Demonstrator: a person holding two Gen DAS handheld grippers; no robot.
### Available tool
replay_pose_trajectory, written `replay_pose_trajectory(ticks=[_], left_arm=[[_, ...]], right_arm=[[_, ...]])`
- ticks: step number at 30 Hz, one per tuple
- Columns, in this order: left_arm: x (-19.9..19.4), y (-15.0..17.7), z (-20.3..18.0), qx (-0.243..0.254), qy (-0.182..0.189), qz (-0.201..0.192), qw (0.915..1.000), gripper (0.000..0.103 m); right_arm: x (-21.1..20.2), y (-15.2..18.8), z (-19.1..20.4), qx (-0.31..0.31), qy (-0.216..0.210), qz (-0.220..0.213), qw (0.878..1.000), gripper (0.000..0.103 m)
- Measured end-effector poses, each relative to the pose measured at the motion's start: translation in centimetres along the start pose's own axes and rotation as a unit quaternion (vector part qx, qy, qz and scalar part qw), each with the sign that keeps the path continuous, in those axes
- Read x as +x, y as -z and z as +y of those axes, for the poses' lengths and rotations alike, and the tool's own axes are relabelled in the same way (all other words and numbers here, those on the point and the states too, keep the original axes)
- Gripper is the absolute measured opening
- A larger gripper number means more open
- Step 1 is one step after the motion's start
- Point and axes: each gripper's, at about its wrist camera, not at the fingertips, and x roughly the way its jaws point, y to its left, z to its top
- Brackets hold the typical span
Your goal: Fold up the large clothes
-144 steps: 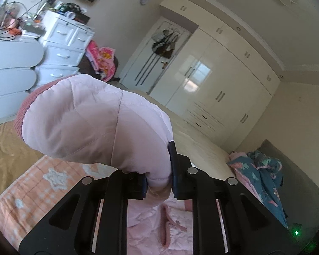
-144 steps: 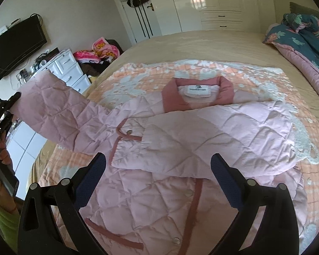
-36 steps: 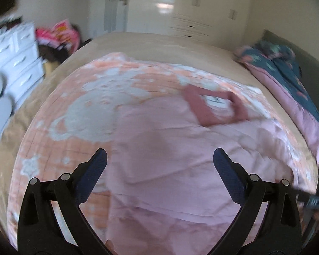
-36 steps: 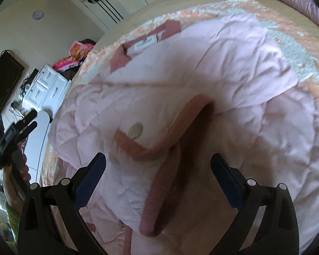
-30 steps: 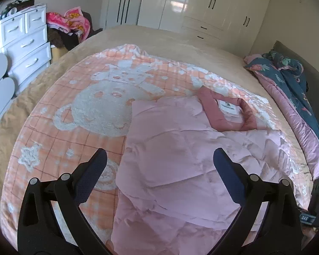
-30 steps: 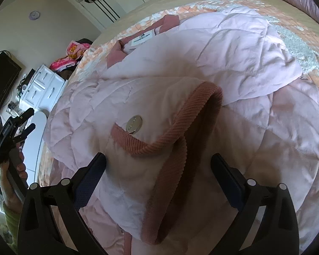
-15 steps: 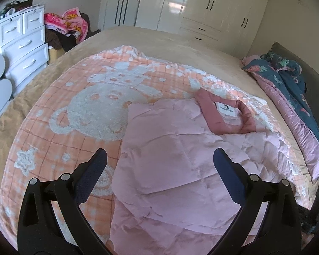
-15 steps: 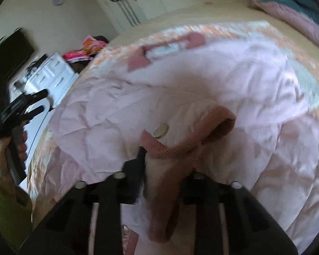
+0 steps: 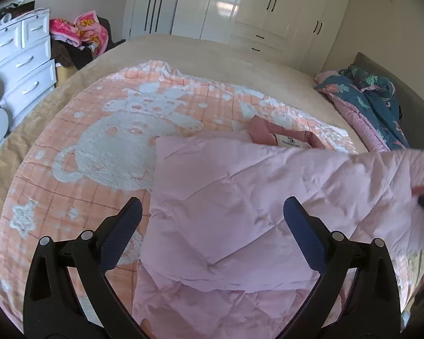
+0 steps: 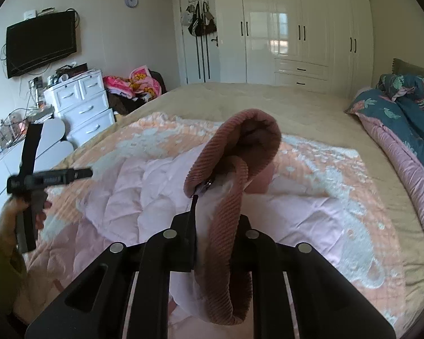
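Right wrist view: right gripper (image 10: 216,220) clamped tight on the ribbed dusty-rose cuff (image 10: 234,152) of the pink quilted jacket (image 10: 161,195), cuff raised clear of the bed with the sleeve (image 9: 367,175) trailing down to the body of the garment. Jacket spread on the peach bear-print blanket (image 9: 104,147), collar (image 9: 279,135) toward the far side of the bed (image 10: 240,99), one side panel seemingly already laid across the chest.

Left wrist view: left gripper (image 9: 212,234) wide apart, nothing between the pads, hovering above the near left part of the jacket without touching it.

Step in hand, by judgement: carrying the raised sleeve across the body to lay it flat. To do it well:
- Keep the clamp firm on the cuff trim; slick padded fabric likely to slip if gripped further in.
- Lift only enough to clear the puffy quilting, so as not to drag the folded panel underneath out of line.
- Carry the sleeve straight across, level with the shoulder line below the collar, no twist in the sleeve.
- Bring the free gripper down onto the jacket body to pin it during the swing.
- Lower the cuff fully onto the fabric before letting go, then press out trapped air.

Risk: bulky filling springing the fold back open.
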Motion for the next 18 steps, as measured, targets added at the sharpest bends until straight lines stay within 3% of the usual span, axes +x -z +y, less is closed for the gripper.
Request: replay_pose_trajectory(ticks=[18], left_arm=[[3.2, 2.1, -2.9, 0.048, 0.026, 0.044, 0.9975, 0.094]], right_arm=[[4.2, 1.2, -5.0, 0.059, 0.040, 0.041, 0.997, 0.013]])
